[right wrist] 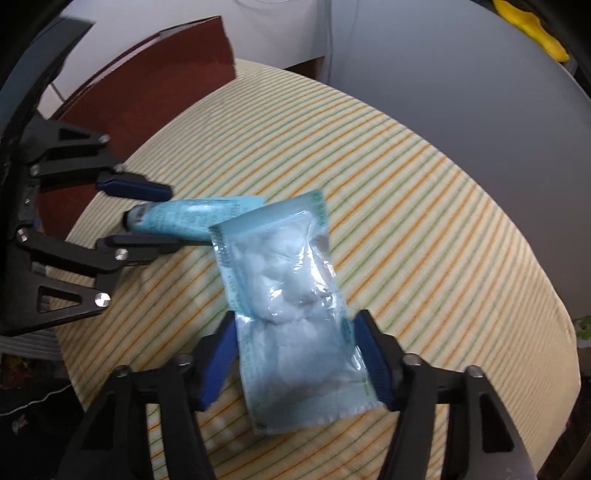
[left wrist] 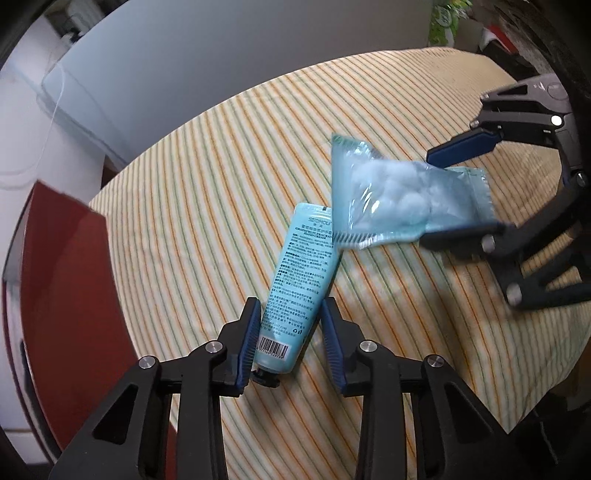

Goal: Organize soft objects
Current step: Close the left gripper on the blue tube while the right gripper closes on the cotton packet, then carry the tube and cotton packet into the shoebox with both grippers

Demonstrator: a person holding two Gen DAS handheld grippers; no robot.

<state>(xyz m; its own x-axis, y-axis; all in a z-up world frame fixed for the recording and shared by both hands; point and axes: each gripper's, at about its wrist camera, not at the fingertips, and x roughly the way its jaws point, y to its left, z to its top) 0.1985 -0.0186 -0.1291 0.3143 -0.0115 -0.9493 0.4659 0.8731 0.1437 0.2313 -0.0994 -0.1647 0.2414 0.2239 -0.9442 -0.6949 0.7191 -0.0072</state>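
Observation:
A light-blue hand-cream tube (left wrist: 299,266) lies on the striped cloth (left wrist: 207,177), cap end toward me. My left gripper (left wrist: 290,301) straddles its lower end. The left pad is against the tube and a thin strip of cloth shows at the right pad, so the jaws are open. A clear blue bag of white cotton balls (right wrist: 288,280) sits between the blue pads of my right gripper (right wrist: 297,314), which is shut on its sides. The bag (left wrist: 388,195) is tilted, and its far end overlaps the flat end of the tube (right wrist: 184,218). The left gripper (right wrist: 173,218) also appears at the left of the right wrist view.
A dark red box (left wrist: 66,295) stands past the cloth's left edge and appears again at the back (right wrist: 147,85). A pale grey panel (left wrist: 221,55) rises behind the table. Green-and-white packaging (left wrist: 443,22) is at the far right corner. Bare striped cloth (right wrist: 424,221) spreads to the right.

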